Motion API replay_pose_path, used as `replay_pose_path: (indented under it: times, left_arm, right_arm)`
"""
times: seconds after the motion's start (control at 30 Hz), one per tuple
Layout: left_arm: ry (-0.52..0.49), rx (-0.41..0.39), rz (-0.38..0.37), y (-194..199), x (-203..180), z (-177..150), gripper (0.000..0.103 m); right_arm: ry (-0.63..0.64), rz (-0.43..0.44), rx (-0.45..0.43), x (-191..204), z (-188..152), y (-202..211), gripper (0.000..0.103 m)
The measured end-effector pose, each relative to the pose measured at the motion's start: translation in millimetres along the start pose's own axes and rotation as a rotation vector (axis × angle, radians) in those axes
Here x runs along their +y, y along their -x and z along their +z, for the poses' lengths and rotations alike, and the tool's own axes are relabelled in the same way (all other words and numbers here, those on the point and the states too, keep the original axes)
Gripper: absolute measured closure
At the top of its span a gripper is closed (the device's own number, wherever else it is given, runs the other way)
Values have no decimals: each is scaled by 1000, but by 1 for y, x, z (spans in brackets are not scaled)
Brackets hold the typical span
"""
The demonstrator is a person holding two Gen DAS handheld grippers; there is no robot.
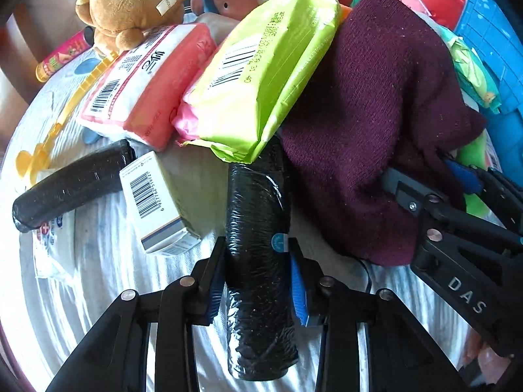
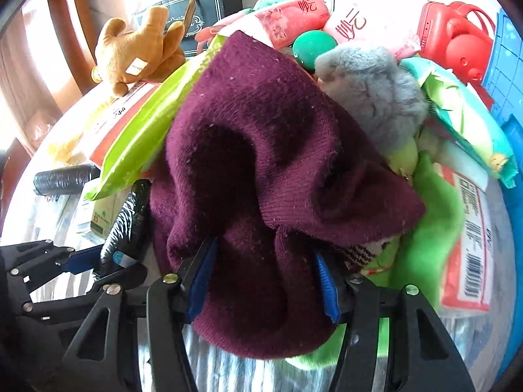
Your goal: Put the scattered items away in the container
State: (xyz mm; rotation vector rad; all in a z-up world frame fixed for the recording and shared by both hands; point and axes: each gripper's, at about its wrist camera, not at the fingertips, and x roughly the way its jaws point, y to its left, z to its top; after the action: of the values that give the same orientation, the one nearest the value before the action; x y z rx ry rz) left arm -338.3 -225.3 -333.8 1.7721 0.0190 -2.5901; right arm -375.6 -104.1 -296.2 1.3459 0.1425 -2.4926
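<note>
My left gripper (image 1: 257, 277) is shut on a black plastic-wrapped roll (image 1: 258, 261) that lies on the striped cloth, its far end tucked under a lime green packet (image 1: 264, 75). My right gripper (image 2: 261, 281) is shut on a bunched maroon knit garment (image 2: 261, 170), which also shows in the left wrist view (image 1: 376, 124). The right gripper shows at the right of the left wrist view (image 1: 457, 202). The left gripper shows at the lower left of the right wrist view (image 2: 98, 258). The blue container (image 1: 493, 49) stands at the far right.
A second black roll (image 1: 72, 183), a white barcoded box (image 1: 157, 202), a pink tissue pack (image 1: 147, 81), a brown plush bear (image 1: 130, 3), a yellow plastic strip (image 1: 65, 111) and a pink tube (image 1: 62, 55) lie around. A grey furry item (image 2: 372, 88), green cloth (image 2: 428, 228) and red plastic toy (image 2: 457, 39) sit near the container.
</note>
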Motion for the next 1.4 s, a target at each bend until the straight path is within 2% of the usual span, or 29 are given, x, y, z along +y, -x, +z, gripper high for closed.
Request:
replay_pose_path:
  times: [0.03,0.07,0.17,0.27,0.33,0.37,0.43,0.57,0.63,0.77,0.83,0.87,0.9,0.93,0.97,1.0,1.17,1.4]
  left_arm:
    - [5,-6,4,-1,0,0,69]
    - [11,-13,7,-2,-1,1,69]
    - [23,-45,15,-3,-2,-1,69]
    - [28,-94,29,0,-5,-7,69]
    - [47,-130,20,9,-7,-13,69]
    - [55,-151,15,16,-8,-15,69]
    - [63,-201,5,34,-11,-20,69]
    - [62,-300,30,72,-19,-23,69]
    - [72,-290,36,76,-18,-22,69]
    - [93,-269,48,84,-16,-20,69]
    - [103,-259,53,88,-15,-19,69]
    - [108,-254,56,90,-15,-19,69]
    - [113,-249,59,92,-14,-18,69]
    - [118,-244,62,94,-14,-18,69]
    - [123,-238,65,96,-13,-17,69]
    - [128,-233,68,98,-13,-17,69]
    - [146,-198,53,94,-17,-12,69]
    - [96,-184,-3,88,-47,2,69]
  right_arm:
    - [4,1,-2,-1,0,-3,38]
    - [7,3,-5,-2,0,-6,27]
    - [46,-24,-30,1,-3,-8,25]
    - [161,-104,-114,17,-13,5,47]
    - [230,-155,-175,26,-19,19,55]
    - [256,-180,-213,29,-22,28,67]
    - [270,-194,-278,29,-22,49,74]
    - [275,-214,-324,24,-20,83,87]
    - [260,-194,-315,21,-17,93,87]
    - [63,78,-220,-25,-16,102,87]
    - [-18,101,-175,-44,-17,95,85]
    - [-17,72,-152,-49,-16,91,77]
    - [-16,45,-132,-54,-14,87,58]
    - [-11,38,-135,-59,-14,89,45]
    - [-7,32,-137,-64,-13,90,21]
    - [-4,24,-138,-69,-12,90,17]
    - [-112,-33,-63,-109,-2,76,17]
    - [-261,-113,42,-166,11,55,19]
